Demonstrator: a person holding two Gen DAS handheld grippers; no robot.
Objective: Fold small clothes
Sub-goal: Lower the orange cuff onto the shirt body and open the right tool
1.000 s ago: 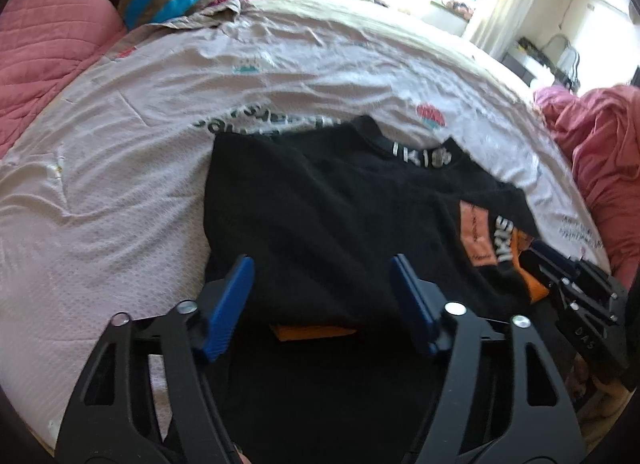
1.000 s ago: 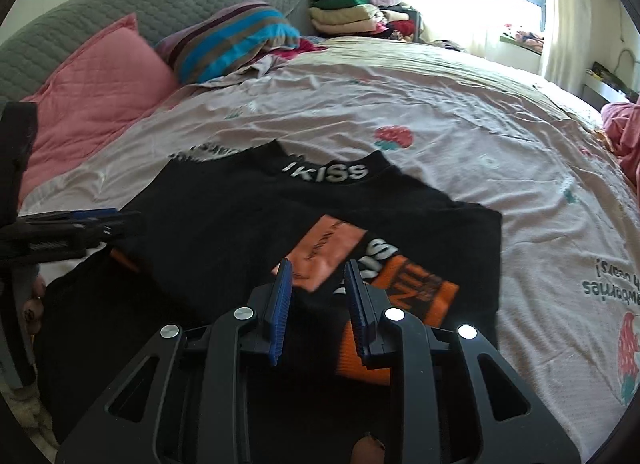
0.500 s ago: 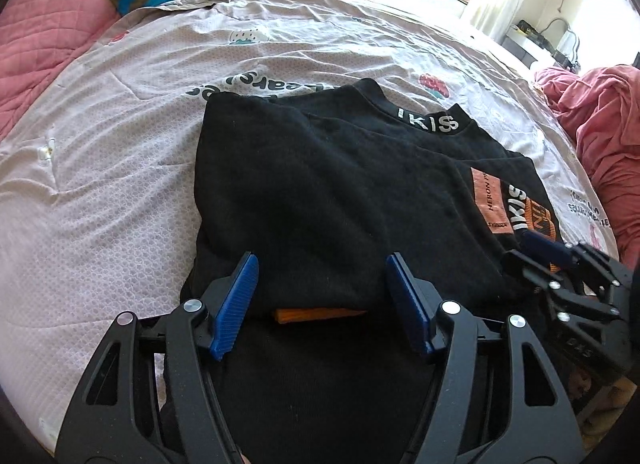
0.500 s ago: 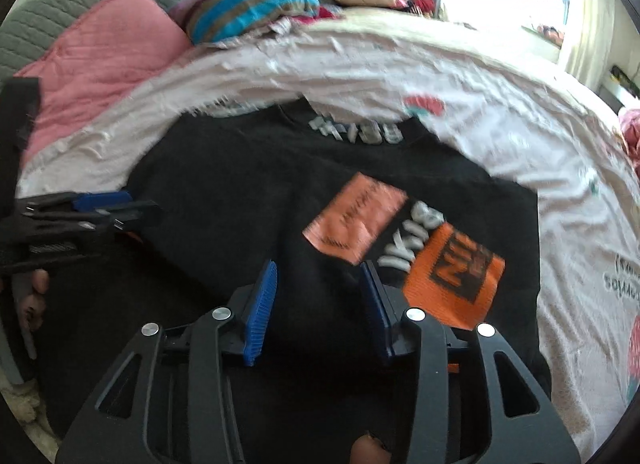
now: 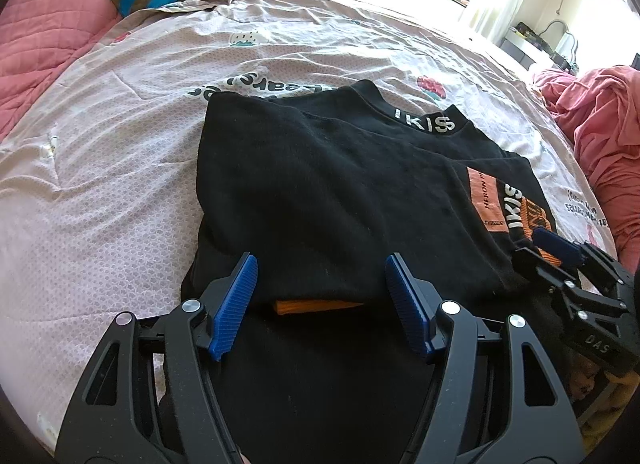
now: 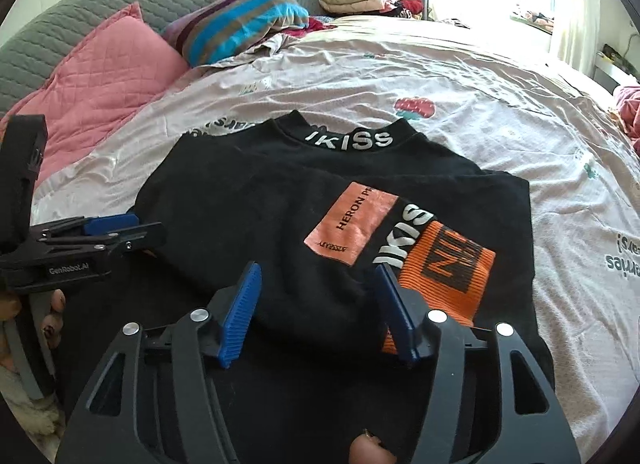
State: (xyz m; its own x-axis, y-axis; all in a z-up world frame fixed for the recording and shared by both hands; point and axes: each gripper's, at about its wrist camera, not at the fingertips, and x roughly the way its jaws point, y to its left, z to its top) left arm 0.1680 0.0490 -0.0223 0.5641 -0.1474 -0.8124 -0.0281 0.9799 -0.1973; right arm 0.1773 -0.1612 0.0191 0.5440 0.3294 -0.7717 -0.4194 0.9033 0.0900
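The black IKISS sweatshirt (image 6: 280, 199) lies on the pink printed bedsheet (image 5: 100, 191), sleeves folded in over its body — likely ready for the hem-to-collar fold. The left gripper (image 5: 320, 304) and right gripper (image 6: 316, 308) hover wide apart, empty, over the near hem. Only the right view shows the orange cuff (image 6: 444, 264) fully; the left shows a red blanket (image 5: 600, 135).

Bed (image 6: 460, 75) — black sweater (image 6: 256, 199), pillows (image 6: 100, 75) on it.
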